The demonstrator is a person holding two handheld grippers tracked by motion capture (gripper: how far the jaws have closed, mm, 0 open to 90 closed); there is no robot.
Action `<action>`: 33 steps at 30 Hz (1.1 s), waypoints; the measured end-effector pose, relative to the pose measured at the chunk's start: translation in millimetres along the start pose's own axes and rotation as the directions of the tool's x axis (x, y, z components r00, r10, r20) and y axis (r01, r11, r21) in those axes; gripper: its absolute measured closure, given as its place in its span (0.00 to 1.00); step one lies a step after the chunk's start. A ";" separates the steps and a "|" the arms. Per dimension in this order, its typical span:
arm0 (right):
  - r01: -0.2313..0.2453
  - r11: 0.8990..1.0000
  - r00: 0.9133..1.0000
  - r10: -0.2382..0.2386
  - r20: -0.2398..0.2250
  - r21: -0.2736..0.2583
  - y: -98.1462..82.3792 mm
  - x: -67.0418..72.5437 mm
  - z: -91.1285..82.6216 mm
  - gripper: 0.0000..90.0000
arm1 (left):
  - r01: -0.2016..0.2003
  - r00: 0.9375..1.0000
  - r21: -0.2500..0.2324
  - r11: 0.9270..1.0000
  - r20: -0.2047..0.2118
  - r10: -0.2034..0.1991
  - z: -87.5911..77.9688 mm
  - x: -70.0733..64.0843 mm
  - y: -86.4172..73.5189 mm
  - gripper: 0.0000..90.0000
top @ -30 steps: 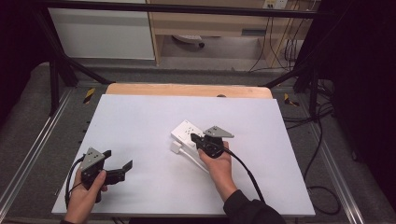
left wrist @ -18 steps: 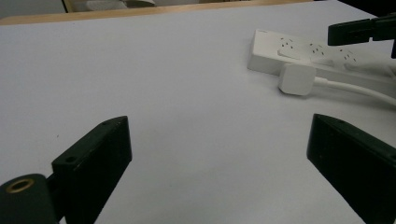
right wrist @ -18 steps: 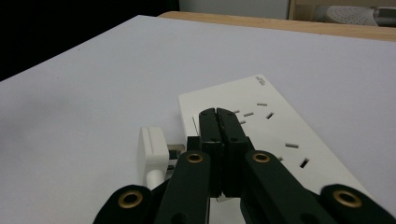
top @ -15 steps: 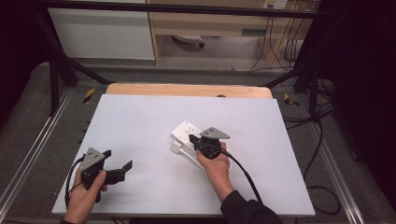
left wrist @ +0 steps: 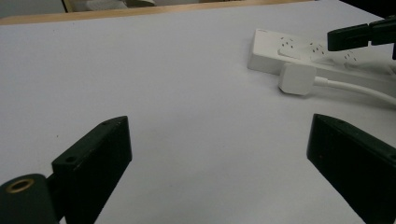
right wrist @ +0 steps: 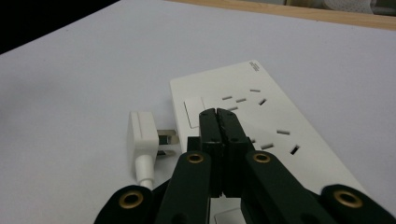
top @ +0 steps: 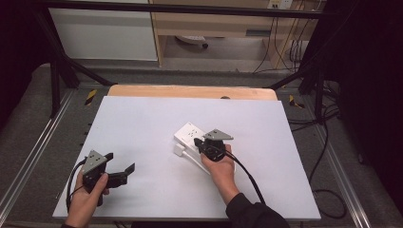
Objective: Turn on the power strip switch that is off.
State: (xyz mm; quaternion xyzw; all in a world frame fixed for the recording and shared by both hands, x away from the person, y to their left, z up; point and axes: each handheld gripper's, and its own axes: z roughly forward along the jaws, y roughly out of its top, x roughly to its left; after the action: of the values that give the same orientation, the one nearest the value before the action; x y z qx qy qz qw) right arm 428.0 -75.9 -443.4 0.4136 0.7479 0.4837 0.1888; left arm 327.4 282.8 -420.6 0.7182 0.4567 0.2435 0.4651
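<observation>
A white power strip point(top: 189, 133) lies near the middle of the white table point(top: 142, 118). A white plug point(top: 179, 150) on a white cable rests just left of it, unplugged, its prongs point(right wrist: 167, 139) pointing at the strip's side. My right gripper point(top: 197, 141) is shut with nothing between its jaws. Its tips point(right wrist: 218, 120) hover over the strip point(right wrist: 271, 121) near the rocker switch; I cannot tell if they touch. My left gripper point(top: 120, 161) sits at the front left, jaws wide open and empty point(left wrist: 219, 140). From there the strip point(left wrist: 299, 49) and plug point(left wrist: 297, 78) lie ahead to the right.
A wooden strip point(top: 190, 91) borders the table's far edge. Metal frame rails point(top: 33, 156) run along both sides. Black cables point(top: 328, 142) trail on the floor at right. A cable runs from my right gripper toward the front edge point(top: 249, 178).
</observation>
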 end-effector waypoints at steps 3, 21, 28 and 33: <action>-0.001 1.000 1.000 0.001 0.000 0.013 -0.3 -0.8 0.0 1.00 | 0.000 1.000 0.001 1.000 0.003 0.000 0.1 0.0 0.0 0.07; 0.019 0.998 1.000 -0.019 0.000 0.062 -1.6 -1.0 1.0 1.00 | 0.000 1.000 0.004 1.000 0.003 0.000 0.2 -0.2 -0.2 0.07; 0.026 0.997 1.000 -0.026 0.001 0.071 -2.3 -1.4 0.9 1.00 | -0.001 1.000 0.004 1.000 0.003 0.001 0.2 -0.2 -0.1 0.07; 0.030 0.997 1.000 -0.030 0.000 0.075 -2.7 -0.4 0.8 1.00 | -0.002 1.000 0.004 1.000 0.004 0.002 0.1 -0.1 -0.1 0.07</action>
State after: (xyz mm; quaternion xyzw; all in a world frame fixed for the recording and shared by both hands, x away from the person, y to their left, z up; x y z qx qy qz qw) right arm 427.7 -76.2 -446.2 0.4094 0.7714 0.4524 0.1808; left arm 327.4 282.7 -420.7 0.7200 0.4555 0.2416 0.4644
